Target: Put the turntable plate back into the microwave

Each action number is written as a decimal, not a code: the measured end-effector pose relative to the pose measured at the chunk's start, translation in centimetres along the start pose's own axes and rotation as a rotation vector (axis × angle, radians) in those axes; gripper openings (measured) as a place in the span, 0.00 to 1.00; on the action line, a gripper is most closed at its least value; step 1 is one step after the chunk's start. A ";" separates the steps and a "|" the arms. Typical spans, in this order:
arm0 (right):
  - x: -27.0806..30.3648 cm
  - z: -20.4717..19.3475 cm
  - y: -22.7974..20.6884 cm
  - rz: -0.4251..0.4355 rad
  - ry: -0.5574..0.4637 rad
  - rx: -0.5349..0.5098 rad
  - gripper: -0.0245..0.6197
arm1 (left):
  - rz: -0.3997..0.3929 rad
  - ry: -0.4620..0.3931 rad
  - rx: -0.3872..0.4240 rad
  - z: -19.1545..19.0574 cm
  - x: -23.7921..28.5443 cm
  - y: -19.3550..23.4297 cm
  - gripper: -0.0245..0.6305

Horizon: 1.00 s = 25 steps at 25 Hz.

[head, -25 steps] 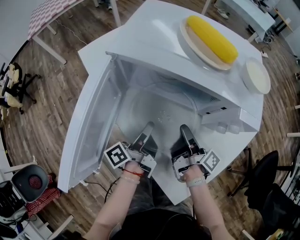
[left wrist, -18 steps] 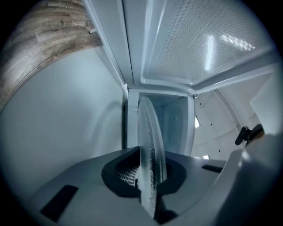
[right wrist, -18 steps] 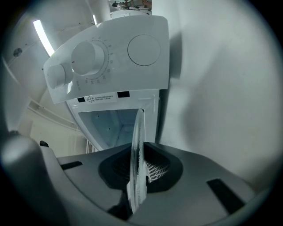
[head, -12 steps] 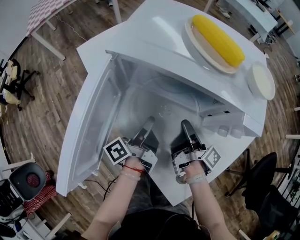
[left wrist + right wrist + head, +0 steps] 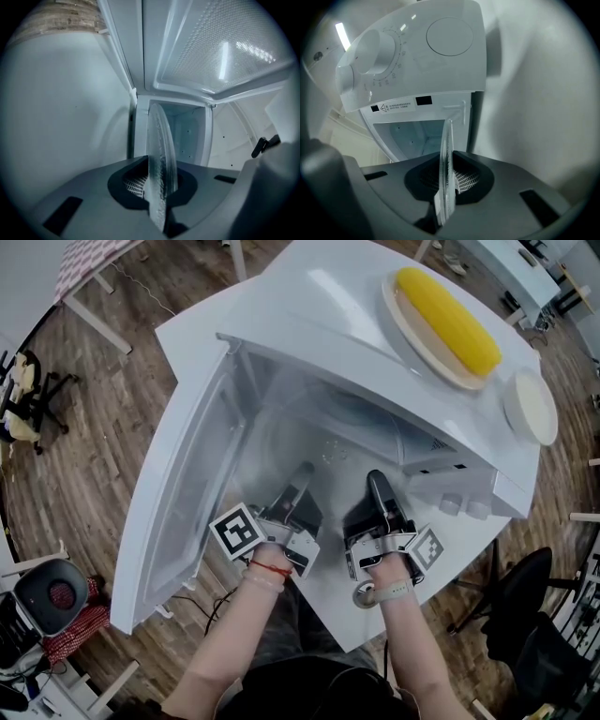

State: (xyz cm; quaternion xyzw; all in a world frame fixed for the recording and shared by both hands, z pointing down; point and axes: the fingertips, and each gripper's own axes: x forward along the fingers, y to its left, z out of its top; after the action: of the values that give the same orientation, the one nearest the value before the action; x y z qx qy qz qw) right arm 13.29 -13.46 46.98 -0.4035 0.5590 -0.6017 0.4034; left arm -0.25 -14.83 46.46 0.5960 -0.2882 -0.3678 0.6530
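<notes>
The clear glass turntable plate (image 5: 330,448) lies level in the mouth of the white microwave (image 5: 309,306), reaching into its open cavity. Both grippers hold its near rim. My left gripper (image 5: 300,478) is shut on the rim's left part and my right gripper (image 5: 377,486) on its right part. In the left gripper view the plate (image 5: 161,150) shows edge-on, pinched between the jaws, with the cavity behind it. The right gripper view shows the plate (image 5: 446,159) the same way, below the control panel (image 5: 408,56).
The microwave door (image 5: 183,493) hangs open to the left of the cavity. On top of the microwave are a plate with a yellow corn cob (image 5: 448,310) and a small white dish (image 5: 531,409). Two knobs (image 5: 463,508) sit on the front right. Chairs stand on the wooden floor around.
Both grippers have edged a little forward toward the cavity with the plate still held between them. My head view has shifted slightly.
</notes>
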 end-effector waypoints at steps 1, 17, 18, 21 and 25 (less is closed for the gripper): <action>0.1 0.1 0.0 -0.002 -0.007 0.000 0.10 | 0.000 -0.003 -0.007 0.1 0.2 0.0 0.08; -1.3 -1.1 1.1 0.061 0.036 0.008 0.11 | 0.013 -0.056 -0.110 0.8 1.1 -0.3 0.09; -1.4 -1.2 1.1 0.063 0.036 0.010 0.11 | 0.019 -0.053 -0.101 0.8 1.1 -0.3 0.09; -1.5 -1.2 1.2 0.064 0.031 0.015 0.11 | 0.031 -0.042 -0.093 0.8 1.3 -0.5 0.09; -1.5 -1.2 1.7 0.076 0.030 -0.009 0.11 | 0.032 -0.047 -0.086 0.7 1.2 -0.9 0.09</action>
State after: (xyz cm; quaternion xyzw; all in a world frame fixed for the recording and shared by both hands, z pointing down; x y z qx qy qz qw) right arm 12.73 -11.66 45.16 -0.3748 0.5827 -0.5891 0.4159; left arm -0.29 -16.26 45.57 0.5538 -0.2968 -0.3833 0.6770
